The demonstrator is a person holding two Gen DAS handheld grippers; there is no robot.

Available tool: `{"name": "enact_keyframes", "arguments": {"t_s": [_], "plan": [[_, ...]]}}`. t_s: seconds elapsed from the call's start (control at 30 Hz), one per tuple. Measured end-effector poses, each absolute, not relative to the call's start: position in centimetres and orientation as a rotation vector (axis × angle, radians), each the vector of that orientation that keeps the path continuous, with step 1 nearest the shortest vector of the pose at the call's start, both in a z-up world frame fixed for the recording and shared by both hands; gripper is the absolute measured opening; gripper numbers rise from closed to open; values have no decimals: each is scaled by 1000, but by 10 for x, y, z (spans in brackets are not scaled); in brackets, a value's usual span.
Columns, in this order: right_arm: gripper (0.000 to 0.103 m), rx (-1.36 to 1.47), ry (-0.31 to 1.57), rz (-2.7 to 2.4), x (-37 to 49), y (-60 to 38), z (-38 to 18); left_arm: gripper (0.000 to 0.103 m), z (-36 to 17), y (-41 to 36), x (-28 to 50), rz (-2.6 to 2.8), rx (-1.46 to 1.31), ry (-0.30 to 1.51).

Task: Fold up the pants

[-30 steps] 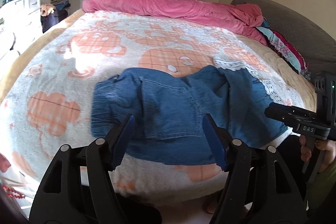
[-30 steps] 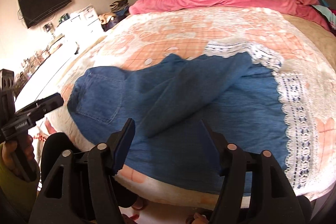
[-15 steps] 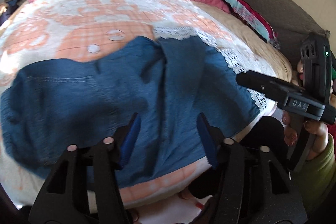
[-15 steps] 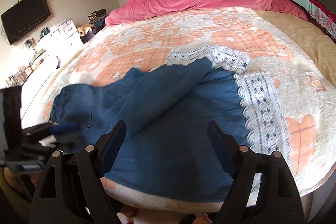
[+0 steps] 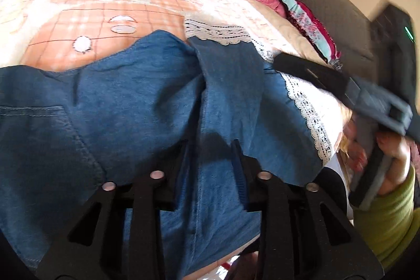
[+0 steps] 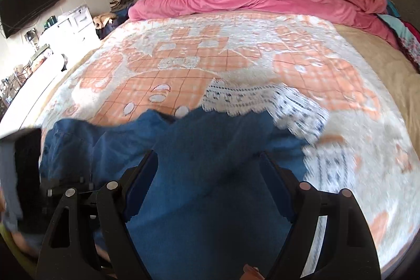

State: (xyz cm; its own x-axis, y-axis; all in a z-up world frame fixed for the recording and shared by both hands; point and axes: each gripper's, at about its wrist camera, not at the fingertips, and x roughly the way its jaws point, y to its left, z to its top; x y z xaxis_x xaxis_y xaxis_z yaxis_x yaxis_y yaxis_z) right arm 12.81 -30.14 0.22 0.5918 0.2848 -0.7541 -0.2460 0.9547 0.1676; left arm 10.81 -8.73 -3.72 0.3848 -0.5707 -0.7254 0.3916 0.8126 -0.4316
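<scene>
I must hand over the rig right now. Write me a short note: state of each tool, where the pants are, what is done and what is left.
Left tool: jaws closing over the near part of the blue pants; denim lies between them, and I cannot tell whether the pads press it yet.
Right tool: open wide, above the pants, holding nothing.
Pants: spread on the patterned blanket at the bed's near edge, one leg lying over the other, lace hems toward the right.
Done: no neat fold shows.
Left: finish the left grasp, take hold with the right tool, fold.

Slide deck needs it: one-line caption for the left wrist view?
Left gripper closing over blue pants with lace-trimmed hems on a patterned bedspread; right gripper alongside.
</scene>
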Motion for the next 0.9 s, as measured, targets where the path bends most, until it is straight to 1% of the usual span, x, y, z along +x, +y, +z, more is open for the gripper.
{"name": "enact_keyframes", "arguments": {"t_s": [0.03,0.1,0.23,0.33,0.47,0.5,0.57,0.6,0.63,0.67,0.77,0.9], "plan": [[79,44,893,304,136,-298,1,15,-39,-90,107,-624,-191,992],[79,31,919,291,160,-287,-6,1,-41,-94,108,-621,-178,989],[77,-5,960,257,198,-267,-17,0,-42,-104,103,-653,-172,980],[68,-40,997,214,229,-253,-30,0,-37,-110,97,-687,-165,957],[65,-37,1064,178,257,-244,-48,0,-36,-117,91,-705,-144,946],[61,-41,1072,169,262,-243,-52,0,-36,-119,91,-706,-136,943],[42,-68,1082,144,267,-242,-60,0,-34,-122,86,-697,-115,931],[38,-68,1076,146,267,-244,-61,0,-33,-123,86,-693,-105,925],[26,-53,1065,151,266,-248,-61,0,-31,-122,84,-684,-93,913],[10,-24,1051,168,264,-255,-60,0,-29,-121,83,-675,-84,903],[9,17,990,164,252,-272,-46,0,-27,-118,83,-659,-81,891],[8,125,939,173,232,-303,-27,0,-36,-116,84,-642,-91,923]]}}
